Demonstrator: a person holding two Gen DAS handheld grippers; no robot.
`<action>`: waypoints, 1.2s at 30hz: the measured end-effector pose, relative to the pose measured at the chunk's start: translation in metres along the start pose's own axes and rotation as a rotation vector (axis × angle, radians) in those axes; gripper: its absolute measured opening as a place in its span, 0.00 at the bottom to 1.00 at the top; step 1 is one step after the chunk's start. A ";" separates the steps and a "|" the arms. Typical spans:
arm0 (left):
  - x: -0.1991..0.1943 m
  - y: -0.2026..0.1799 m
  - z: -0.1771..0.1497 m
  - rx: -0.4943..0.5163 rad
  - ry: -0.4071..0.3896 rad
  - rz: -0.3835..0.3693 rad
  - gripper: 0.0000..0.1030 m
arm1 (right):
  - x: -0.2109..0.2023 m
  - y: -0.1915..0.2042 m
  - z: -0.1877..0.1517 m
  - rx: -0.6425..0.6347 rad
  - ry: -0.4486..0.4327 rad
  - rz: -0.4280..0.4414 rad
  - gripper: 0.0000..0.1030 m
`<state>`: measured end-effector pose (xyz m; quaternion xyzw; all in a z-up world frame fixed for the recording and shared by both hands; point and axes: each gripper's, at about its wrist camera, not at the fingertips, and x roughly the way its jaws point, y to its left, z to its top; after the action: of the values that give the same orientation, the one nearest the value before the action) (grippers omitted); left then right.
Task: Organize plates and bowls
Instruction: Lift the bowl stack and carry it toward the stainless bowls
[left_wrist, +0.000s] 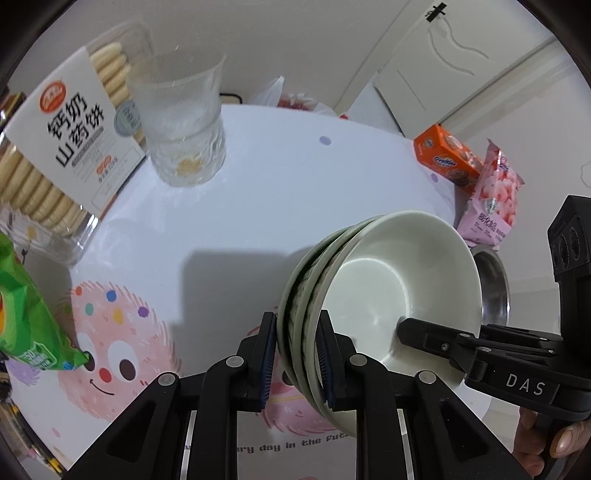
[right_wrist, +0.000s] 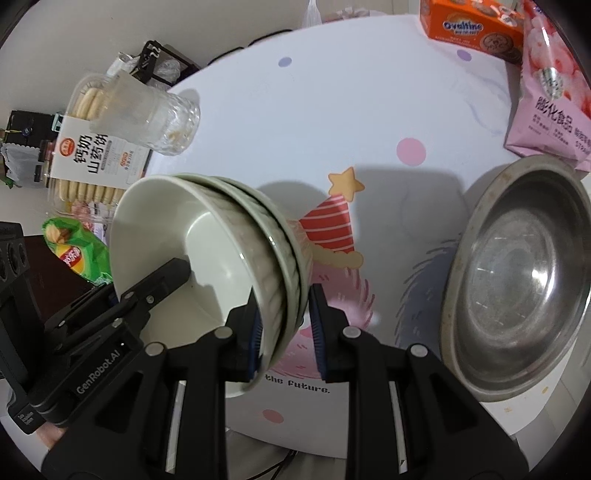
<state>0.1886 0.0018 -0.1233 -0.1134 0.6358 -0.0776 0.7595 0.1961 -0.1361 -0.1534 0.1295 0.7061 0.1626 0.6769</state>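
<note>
Pale-green ceramic bowls (left_wrist: 388, 295), nested in a stack of about three, are hanging tilted above the round patterned table (left_wrist: 295, 177), with both tools gripping opposite sides of the rims. Pinching the stacked rims between its blue pads, the left gripper (left_wrist: 297, 360) is clamping one edge, while the right gripper (right_wrist: 286, 332) is squeezing the other. Just beside the stack, a steel basin (right_wrist: 524, 280) is sitting near a pink snack bag (right_wrist: 554, 103), and a glass cup (left_wrist: 184, 122) is standing well apart by a biscuit box (left_wrist: 62, 147).
</note>
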 end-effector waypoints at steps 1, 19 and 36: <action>-0.002 -0.001 0.001 0.005 -0.003 0.000 0.20 | -0.004 0.000 0.000 0.000 -0.007 0.002 0.25; -0.031 -0.063 0.021 0.142 -0.031 -0.020 0.20 | -0.061 -0.017 -0.006 0.048 -0.100 0.009 0.26; 0.015 -0.218 0.014 0.419 0.065 -0.118 0.20 | -0.130 -0.143 -0.049 0.315 -0.209 -0.046 0.26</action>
<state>0.2103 -0.2107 -0.0758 0.0125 0.6223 -0.2561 0.7396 0.1595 -0.3218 -0.0910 0.2340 0.6513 0.0201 0.7216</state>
